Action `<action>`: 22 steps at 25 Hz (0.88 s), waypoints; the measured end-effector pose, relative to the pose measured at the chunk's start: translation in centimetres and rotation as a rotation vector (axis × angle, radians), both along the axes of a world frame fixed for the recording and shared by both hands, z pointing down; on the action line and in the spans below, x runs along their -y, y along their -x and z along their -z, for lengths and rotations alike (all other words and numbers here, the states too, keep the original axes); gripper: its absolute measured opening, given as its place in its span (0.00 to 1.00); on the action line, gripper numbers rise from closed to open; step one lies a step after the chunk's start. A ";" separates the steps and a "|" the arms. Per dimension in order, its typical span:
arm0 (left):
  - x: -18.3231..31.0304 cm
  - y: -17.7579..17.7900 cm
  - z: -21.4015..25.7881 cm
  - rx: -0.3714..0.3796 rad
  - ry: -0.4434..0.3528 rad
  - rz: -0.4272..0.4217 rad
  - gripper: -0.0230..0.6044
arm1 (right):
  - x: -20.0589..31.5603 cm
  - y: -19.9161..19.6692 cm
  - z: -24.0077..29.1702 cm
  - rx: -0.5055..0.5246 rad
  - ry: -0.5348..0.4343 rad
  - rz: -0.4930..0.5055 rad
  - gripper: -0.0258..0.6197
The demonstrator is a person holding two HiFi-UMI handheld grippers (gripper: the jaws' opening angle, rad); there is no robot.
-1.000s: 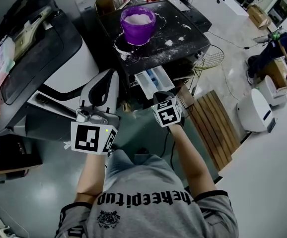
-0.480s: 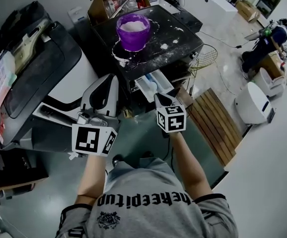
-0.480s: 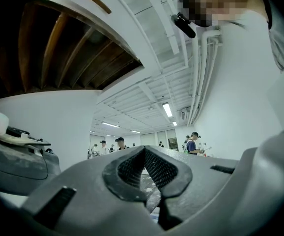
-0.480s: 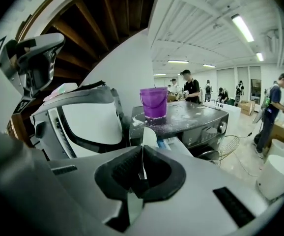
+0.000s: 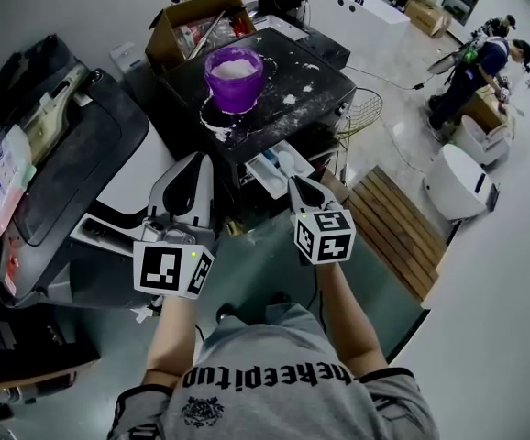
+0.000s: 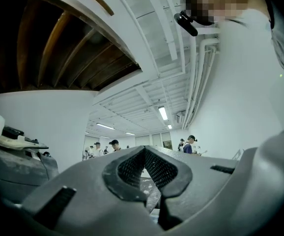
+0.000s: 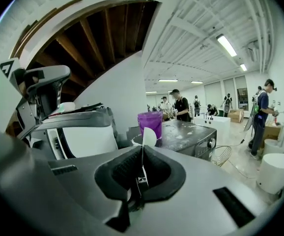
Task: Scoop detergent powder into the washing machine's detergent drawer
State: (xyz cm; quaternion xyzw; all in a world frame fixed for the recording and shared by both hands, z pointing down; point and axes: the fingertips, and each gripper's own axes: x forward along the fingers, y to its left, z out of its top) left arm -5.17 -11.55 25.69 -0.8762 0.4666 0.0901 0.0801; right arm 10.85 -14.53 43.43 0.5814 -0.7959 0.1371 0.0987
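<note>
While the person stands in front of the washing machine (image 5: 325, 85), both grippers are held up near its front. The right gripper (image 7: 142, 150) has its fingers closed tight on a thin white scoop (image 7: 148, 136), which stands up between them (we see it from the edge, so I cannot tell if there is powder in it). In the head view the scoop's round end is just beside the open detergent drawer (image 5: 265, 169), which sticks out of the machine's near side. The left gripper (image 6: 145, 150) is to the left of the drawer. Its fingers are pressed together at the tips, with nothing between them. On the dark top of the machine, farther away, stands a purple bucket (image 5: 235, 88) with white detergent powder (image 5: 235, 65) inside. More powder is spilled on the top around the bucket. To the right of the machine, a wire basket (image 5: 368, 110) and a wooden slat board (image 5: 395, 232) are on the floor. People stand far off in the room.
</note>
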 end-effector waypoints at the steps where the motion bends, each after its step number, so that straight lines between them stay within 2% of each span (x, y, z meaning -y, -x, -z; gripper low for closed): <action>1: -0.2 0.1 0.1 -0.001 -0.001 -0.005 0.04 | -0.3 0.1 0.7 0.001 -0.016 -0.007 0.05; 13: -1.8 1.8 1.6 -0.011 -0.039 -0.062 0.04 | -3.8 1.3 8.3 -0.034 -0.217 -0.088 0.05; 22: -2.6 3.3 2.4 -0.032 -0.053 -0.089 0.04 | -6.2 2.6 12.6 -0.078 -0.331 -0.134 0.05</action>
